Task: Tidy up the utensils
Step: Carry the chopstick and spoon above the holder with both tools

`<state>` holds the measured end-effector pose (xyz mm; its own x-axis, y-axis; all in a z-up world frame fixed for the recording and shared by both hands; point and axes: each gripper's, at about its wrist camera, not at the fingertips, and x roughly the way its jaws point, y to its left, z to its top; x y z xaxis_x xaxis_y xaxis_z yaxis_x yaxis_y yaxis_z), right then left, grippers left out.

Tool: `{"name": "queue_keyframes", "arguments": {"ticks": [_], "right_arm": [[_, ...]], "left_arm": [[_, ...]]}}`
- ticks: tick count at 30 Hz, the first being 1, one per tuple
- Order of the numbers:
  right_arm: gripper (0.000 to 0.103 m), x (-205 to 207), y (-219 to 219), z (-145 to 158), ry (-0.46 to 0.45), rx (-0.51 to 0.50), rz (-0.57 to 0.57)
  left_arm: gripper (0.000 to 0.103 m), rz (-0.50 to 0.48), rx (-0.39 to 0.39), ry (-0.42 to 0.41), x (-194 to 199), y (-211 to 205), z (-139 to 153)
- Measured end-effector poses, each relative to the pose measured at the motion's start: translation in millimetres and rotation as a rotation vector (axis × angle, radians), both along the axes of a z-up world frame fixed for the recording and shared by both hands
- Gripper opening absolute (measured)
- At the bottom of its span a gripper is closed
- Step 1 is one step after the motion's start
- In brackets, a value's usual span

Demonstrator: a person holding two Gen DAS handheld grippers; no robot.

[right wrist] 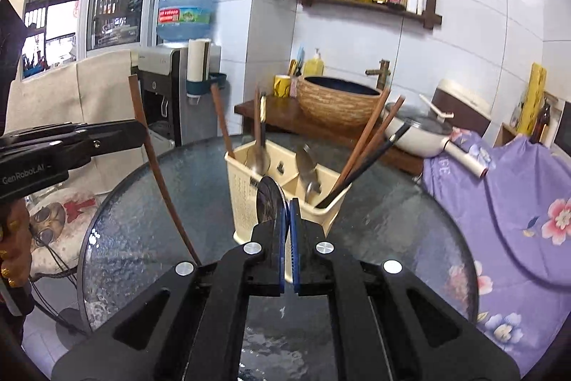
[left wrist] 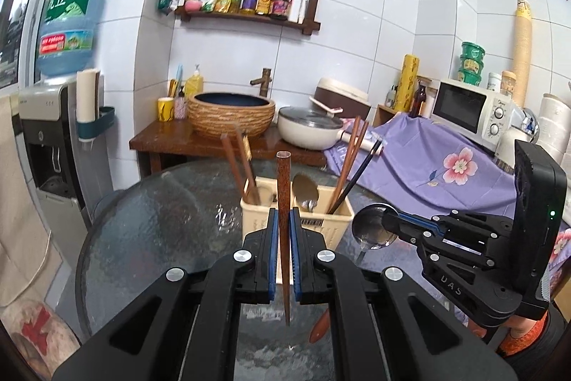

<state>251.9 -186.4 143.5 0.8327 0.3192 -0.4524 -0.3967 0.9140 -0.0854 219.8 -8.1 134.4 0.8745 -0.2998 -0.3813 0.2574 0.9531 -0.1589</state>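
Observation:
A cream utensil caddy [left wrist: 323, 224] [right wrist: 246, 202] stands on the round glass table and holds chopsticks [left wrist: 348, 163] [right wrist: 371, 138] and spoons [left wrist: 306, 190] [right wrist: 308, 167]. My left gripper [left wrist: 284, 220] is shut on a brown wooden chopstick [left wrist: 283, 188], held upright just in front of the caddy; it also shows in the right wrist view [right wrist: 157, 163]. My right gripper [right wrist: 287, 206] is shut on a metal spoon [right wrist: 269, 199] by its bowl [left wrist: 371, 225], held just right of the caddy with the brown handle hanging below [left wrist: 319, 327].
The glass table [left wrist: 153, 231] [right wrist: 142, 231] has its edge near on the left. Behind it are a basin on a wooden stand [left wrist: 232, 111], a white pan [left wrist: 308, 127], a purple floral cloth [left wrist: 428, 167] and a water dispenser [left wrist: 50, 138].

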Motion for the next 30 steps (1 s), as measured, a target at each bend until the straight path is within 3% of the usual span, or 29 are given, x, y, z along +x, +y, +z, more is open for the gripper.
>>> {"name": "queue_keyframes", "arguments": {"ticks": [11, 17, 21, 30], "right_arm": [[0.003, 18.1, -9.6, 96.3, -0.191, -0.025, -0.066], [0.003, 51.0, -5.8, 119.0, -0.258, -0.085, -0.140], [0.003, 68.6, 1.0, 101.8, -0.251, -0.118, -0.163], [0.003, 84.6, 20.1, 25.1, -0.187, -0.192, -0.128]], "left_arm": [[0.006, -0.018, -0.010, -0.097, 36.2, -12.2, 92.2], [0.006, 0.028, 0.016, -0.146, 67.7, -26.3, 126.7], [0.006, 0.073, 0.061, -0.148, 89.2, -37.7, 114.7], [0.006, 0.102, 0.081, -0.003, 123.9, -38.3, 34.5]]}}
